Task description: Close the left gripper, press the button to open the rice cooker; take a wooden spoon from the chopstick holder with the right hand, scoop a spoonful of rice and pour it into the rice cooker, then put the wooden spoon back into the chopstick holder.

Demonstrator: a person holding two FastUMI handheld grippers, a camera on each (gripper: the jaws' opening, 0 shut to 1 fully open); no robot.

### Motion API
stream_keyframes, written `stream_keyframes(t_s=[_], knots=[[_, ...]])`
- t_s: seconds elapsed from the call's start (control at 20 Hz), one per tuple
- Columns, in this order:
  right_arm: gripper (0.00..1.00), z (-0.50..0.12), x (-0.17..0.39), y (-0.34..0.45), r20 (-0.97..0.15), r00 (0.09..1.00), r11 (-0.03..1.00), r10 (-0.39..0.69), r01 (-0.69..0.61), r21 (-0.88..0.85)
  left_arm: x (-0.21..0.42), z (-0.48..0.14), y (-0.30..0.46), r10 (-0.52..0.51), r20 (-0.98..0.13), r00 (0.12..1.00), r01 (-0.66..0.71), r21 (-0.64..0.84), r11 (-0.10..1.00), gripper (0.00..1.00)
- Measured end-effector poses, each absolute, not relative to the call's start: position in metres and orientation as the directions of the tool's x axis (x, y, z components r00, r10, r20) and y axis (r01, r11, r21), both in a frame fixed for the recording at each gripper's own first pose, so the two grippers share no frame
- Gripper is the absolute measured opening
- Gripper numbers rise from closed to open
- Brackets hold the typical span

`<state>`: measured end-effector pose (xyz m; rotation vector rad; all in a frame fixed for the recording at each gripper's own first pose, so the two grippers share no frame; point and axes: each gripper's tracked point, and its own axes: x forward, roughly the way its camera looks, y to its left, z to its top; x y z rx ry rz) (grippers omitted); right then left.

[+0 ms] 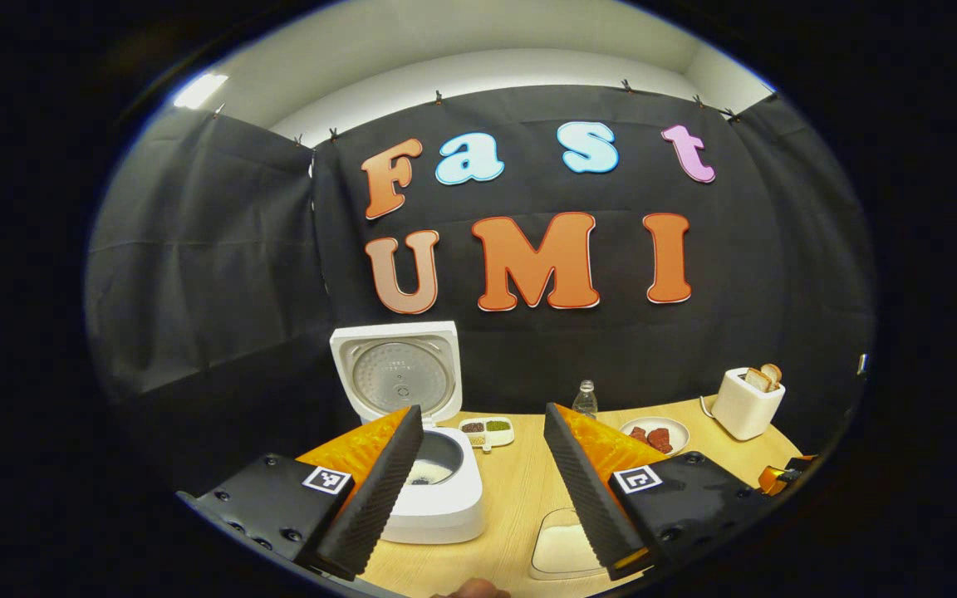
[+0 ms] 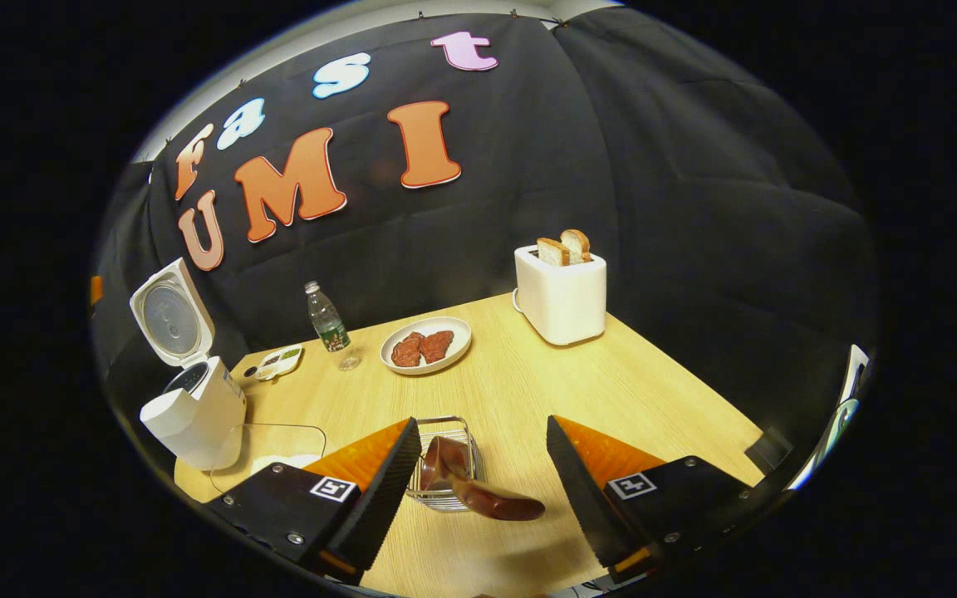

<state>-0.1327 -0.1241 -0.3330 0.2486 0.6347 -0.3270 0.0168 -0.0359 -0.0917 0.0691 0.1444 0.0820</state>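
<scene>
Wooden spoon (image 2: pixel 478 490) is seen leaning out of the wire chopstick holder (image 2: pixel 445 465) on the near tabletop (image 2: pixel 611 390), between the wide-open, empty right tongs (image 2: pixel 483 490), which should be centred on its handle before being squeezed.

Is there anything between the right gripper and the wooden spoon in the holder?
Nothing visible. The right gripper is open, and the wooden spoon leans out of the wire chopstick holder right in the gap between its fingers, with only bare table around.
</scene>
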Motion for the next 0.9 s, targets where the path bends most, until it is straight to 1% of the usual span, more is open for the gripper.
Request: stream_keyframes(t_s=[0.1,0.15,0.2,0.3,0.35,0.45,0.5,0.55,0.6,0.65,0.7,0.75,0.8,0.85,0.9], knots=[[0.94,-0.342,-0.137,-0.124,-0.612,0.758,0.908,-0.225,0.391,0.15,0.021,-0.085,-0.041,0.074,-0.131,0.989,-0.063,0.084,0.994,0.96],[0.94,-0.347,-0.139,-0.124,-0.606,0.764,0.897,-0.224,0.404,0.178,0.022,-0.082,-0.044,0.066,-0.126,0.99,-0.056,0.084,0.995,0.99],[0.94,-0.353,-0.139,-0.12,-0.611,0.762,0.888,-0.216,0.413,0.202,0.023,-0.083,-0.048,0.055,-0.127,0.99,-0.044,0.087,0.995,0.96],[0.93,-0.367,-0.138,-0.106,-0.632,0.752,0.867,-0.186,0.429,0.255,0.024,-0.081,-0.052,0.041,-0.122,0.992,-0.028,0.104,0.994,0.96],[0.94,-0.372,-0.136,-0.102,-0.634,0.751,0.862,-0.181,0.432,0.265,0.023,-0.08,-0.053,0.037,-0.121,0.992,-0.023,0.114,0.993,1.0],[0.92,-0.376,-0.124,-0.097,-0.629,0.756,0.867,-0.178,0.423,0.263,0.023,-0.079,-0.05,0.041,-0.116,0.992,-0.025,0.136,0.99,0.96],[0.9,-0.374,-0.116,-0.096,-0.625,0.761,0.87,-0.175,0.417,0.265,0.022,-0.078,-0.048,0.045,-0.114,0.993,-0.029,0.141,0.99,1.0],[0.77,-0.372,-0.11,-0.095,-0.619,0.768,0.872,-0.163,0.406,0.273,0.022,-0.078,-0.045,0.047,-0.114,0.992,-0.031,0.142,0.989,1.0],[0.83,-0.368,-0.102,-0.095,-0.613,0.774,0.876,-0.157,0.397,0.276,0.022,-0.079,-0.041,0.055,-0.118,0.992,-0.039,0.141,0.989,0.96],[0.76,-0.368,-0.096,-0.097,-0.602,0.782,0.88,-0.163,0.392,0.27,0.021,-0.082,-0.036,0.066,-0.123,0.99,-0.049,0.137,0.989,0.96],[0.73,-0.369,-0.09,-0.1,-0.599,0.783,0.882,-0.167,0.39,0.265,0.021,-0.084,-0.031,0.08,-0.126,0.989,-0.064,0.128,0.99,1.0],[0.67,-0.373,-0.087,-0.101,-0.611,0.775,0.879,-0.162,0.394,0.267,0.019,-0.087,-0.026,0.094,-0.133,0.987,-0.078,0.116,0.99,0.96],[0.64,-0.374,-0.083,-0.103,-0.616,0.772,0.872,-0.159,0.402,0.278,0.018,-0.089,-0.02,0.107,-0.139,0.984,-0.093,0.106,0.99,0.96],[0.59,-0.376,-0.077,-0.103,-0.618,0.769,0.868,-0.164,0.41,0.28,0.017,-0.09,-0.014,0.122,-0.143,0.982,-0.108,0.097,0.989,1.0],[0.56,-0.377,-0.07,-0.104,-0.618,0.768,0.868,-0.168,0.412,0.276,0.015,-0.091,-0.008,0.136,-0.146,0.98,-0.123,0.093,0.988,1.0]])
